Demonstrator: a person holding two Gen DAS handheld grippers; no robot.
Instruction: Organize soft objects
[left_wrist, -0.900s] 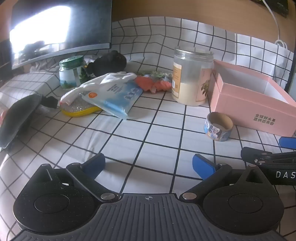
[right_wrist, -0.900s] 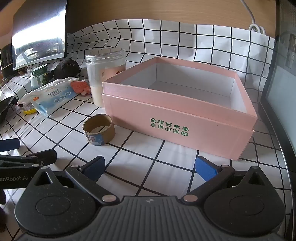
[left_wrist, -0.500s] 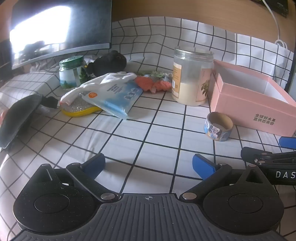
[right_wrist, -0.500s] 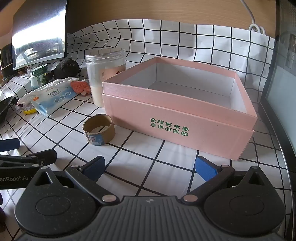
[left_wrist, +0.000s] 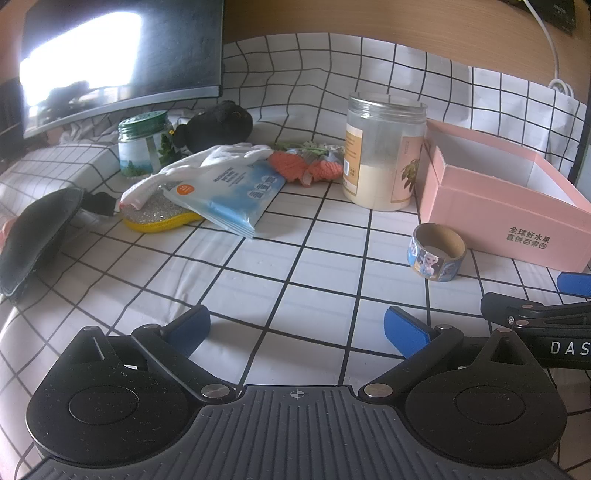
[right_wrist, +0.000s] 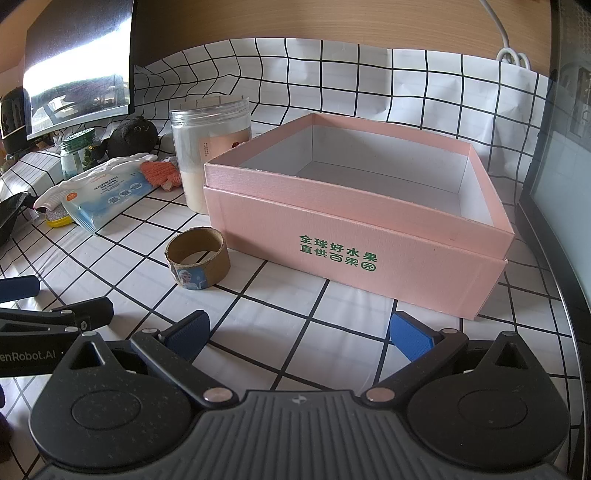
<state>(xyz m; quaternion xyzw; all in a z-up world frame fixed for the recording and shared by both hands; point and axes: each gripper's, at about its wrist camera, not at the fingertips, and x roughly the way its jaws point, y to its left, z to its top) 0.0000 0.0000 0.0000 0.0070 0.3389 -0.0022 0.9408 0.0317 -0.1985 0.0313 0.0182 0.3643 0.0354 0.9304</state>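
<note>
No movement since prior frames. L gripper (left_wrist: 297, 328) and R gripper (right_wrist: 299, 334): jaws released, nothing held. Glove (left_wrist: 207, 162) well ahead-left of L jaws; box (right_wrist: 354, 218) directly ahead of R jaws.

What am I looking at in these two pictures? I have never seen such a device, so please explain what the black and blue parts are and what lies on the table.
Each picture comes from a camera mounted on a hand-held gripper, looking forward along its two blue-tipped fingers. One shows the left gripper, the other the right gripper. Both are open and hold nothing.

On the checked tablecloth stands an open pink box, which looks empty. Next to it are a tape roll and a clear jar. Further left lie soft things: a white glove on a wipes packet, an orange knitted piece, a black plush toy and a yellow sponge.
</note>
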